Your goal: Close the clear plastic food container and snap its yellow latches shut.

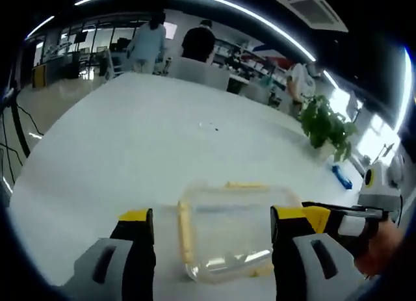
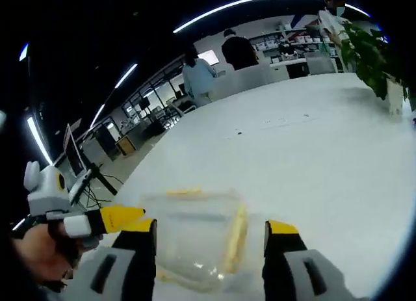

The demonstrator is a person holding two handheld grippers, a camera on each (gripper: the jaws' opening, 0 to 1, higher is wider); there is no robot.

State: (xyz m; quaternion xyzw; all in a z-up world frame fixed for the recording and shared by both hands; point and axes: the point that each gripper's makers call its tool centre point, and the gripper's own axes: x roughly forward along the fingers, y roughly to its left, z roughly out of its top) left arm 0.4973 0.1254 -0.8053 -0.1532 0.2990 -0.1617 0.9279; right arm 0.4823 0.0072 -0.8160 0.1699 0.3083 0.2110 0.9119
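One clear plastic food container (image 1: 227, 239) with yellow latches sits on your white worktop (image 1: 162, 138); three latches show, perhaps. Both grippers' (image 1: 211, 233) (image 2: 209, 244) fingers stand apart.

Your clear plastic food container (image 1: 231, 233) (image 2: 195, 239) sits flat on white table (image 1: 130, 151), lid on, yellow latches (image 1: 185, 233) (image 2: 235, 234) along its edges.
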